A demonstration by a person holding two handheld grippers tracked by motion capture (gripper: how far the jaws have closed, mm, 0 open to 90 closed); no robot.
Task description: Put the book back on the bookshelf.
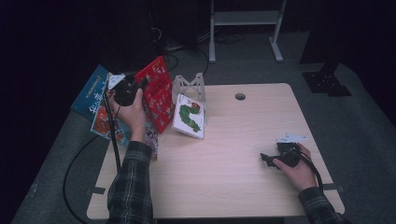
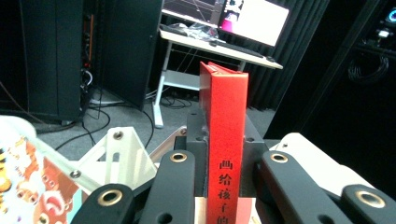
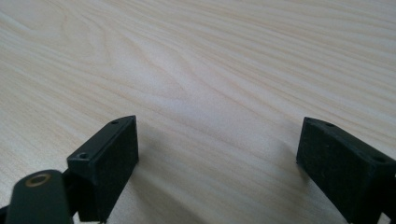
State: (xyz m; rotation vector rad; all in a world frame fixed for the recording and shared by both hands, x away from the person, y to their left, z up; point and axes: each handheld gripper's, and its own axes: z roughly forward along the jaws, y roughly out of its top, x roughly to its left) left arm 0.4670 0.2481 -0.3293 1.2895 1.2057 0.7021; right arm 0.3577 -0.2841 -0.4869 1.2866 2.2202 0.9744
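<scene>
Partly hidden behind the left gripper point(image 1: 126, 89) and hand, the red book point(image 1: 158, 93) shows its cover in the high view; its lower spine is cut off in the left gripper view. That gripper's jaws are clamped on the book's spine, holding it upright above the table's point(image 1: 233, 154) left rear corner, beside a white stand point(image 1: 190, 86). Black characters run down the spine. The right gripper point(image 1: 268, 160) rests on pale wood, jaws apart. Dark room behind.

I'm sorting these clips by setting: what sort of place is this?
Probably a lab or office workroom, not a home: a pale wooden desk with a cable hole on grey carpet, a lit computer monitor on a white-framed desk, and dark equipment cabinets.
</scene>
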